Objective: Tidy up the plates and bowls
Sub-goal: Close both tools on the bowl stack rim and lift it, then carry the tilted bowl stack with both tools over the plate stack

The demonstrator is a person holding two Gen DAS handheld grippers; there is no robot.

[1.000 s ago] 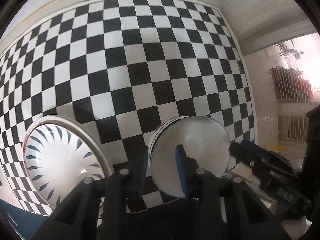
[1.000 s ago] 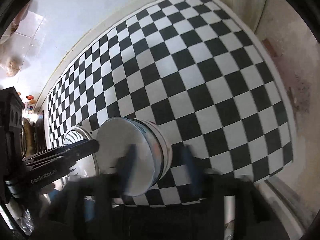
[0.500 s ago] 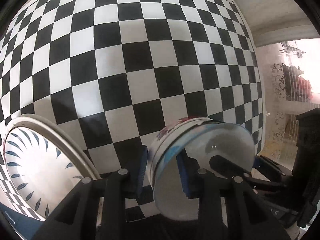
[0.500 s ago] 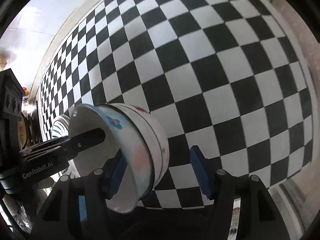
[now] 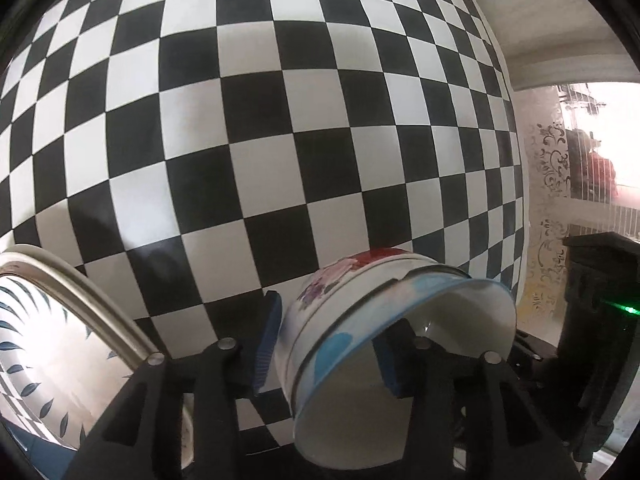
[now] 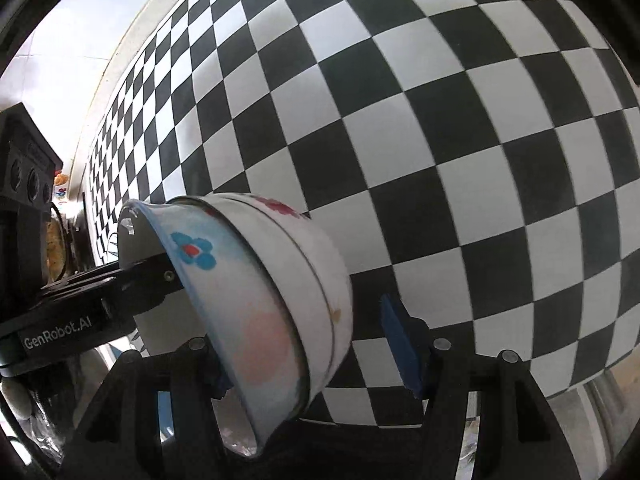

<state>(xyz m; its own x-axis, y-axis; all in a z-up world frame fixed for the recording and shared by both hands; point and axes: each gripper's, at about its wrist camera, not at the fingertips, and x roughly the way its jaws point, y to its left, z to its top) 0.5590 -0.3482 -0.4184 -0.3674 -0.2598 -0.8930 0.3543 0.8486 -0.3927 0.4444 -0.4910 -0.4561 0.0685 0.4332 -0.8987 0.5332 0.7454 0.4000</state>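
Two nested bowls (image 5: 360,320) lie tilted, mouth toward the cameras: an outer white one with red and purple flowers, an inner blue-rimmed one (image 6: 240,320). My left gripper (image 5: 332,344) straddles their near wall, one pad just outside and one inside; its jaws are opening and the inner pad stands off the wall. My right gripper (image 6: 308,360) also has the bowls between its fingers. Its right pad is clear of the outer bowl and its left pad is mostly hidden behind the rim. A leaf-patterned plate (image 5: 44,340) lies at the lower left.
A black-and-white checkered cloth (image 5: 280,120) covers the table. Its right edge (image 5: 516,160) meets a wall and a bright window with railings. Dark equipment (image 6: 24,184) stands at the left in the right wrist view.
Both grippers have sunk toward the cloth with the bowls, which now fill more of each view. The left jaws have widened off the bowl wall they pinched.
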